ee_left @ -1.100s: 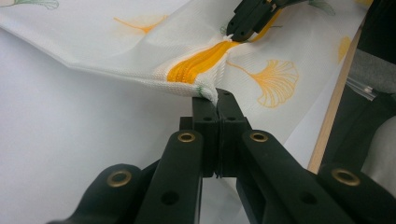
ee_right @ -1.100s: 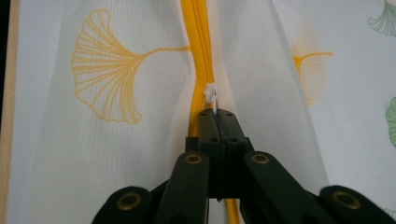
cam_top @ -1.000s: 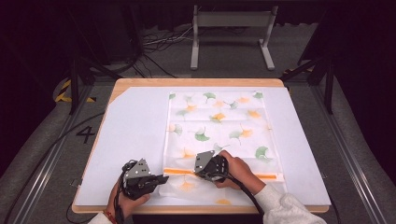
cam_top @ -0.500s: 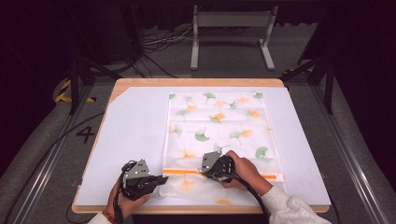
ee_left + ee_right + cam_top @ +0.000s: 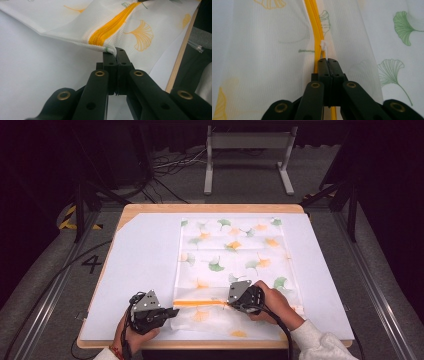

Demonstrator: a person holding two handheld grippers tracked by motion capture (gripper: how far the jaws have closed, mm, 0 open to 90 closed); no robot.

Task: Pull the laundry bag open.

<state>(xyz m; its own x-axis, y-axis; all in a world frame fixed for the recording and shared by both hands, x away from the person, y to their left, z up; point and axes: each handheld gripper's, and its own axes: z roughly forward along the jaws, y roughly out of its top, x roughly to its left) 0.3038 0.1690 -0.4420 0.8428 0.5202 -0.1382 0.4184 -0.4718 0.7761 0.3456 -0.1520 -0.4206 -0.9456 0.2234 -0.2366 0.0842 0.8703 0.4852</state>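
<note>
Mesh bag [image 5: 235, 265] lies flat; left tongs [image 5: 113, 51] pinch its corner, right tongs [image 5: 328, 60] clamp the zipper pull [image 5: 324, 48].

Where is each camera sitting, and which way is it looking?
High view: above the person's side, looking forward and down at the table; both forearms and hands show.
Left gripper view: rides the left gripper, looking along its shut jaws at the mesh bag's pinched edge.
Right gripper view: rides the right gripper, looking along its shut jaws at the white zipper pull.
All three share the orange zipper.
</note>
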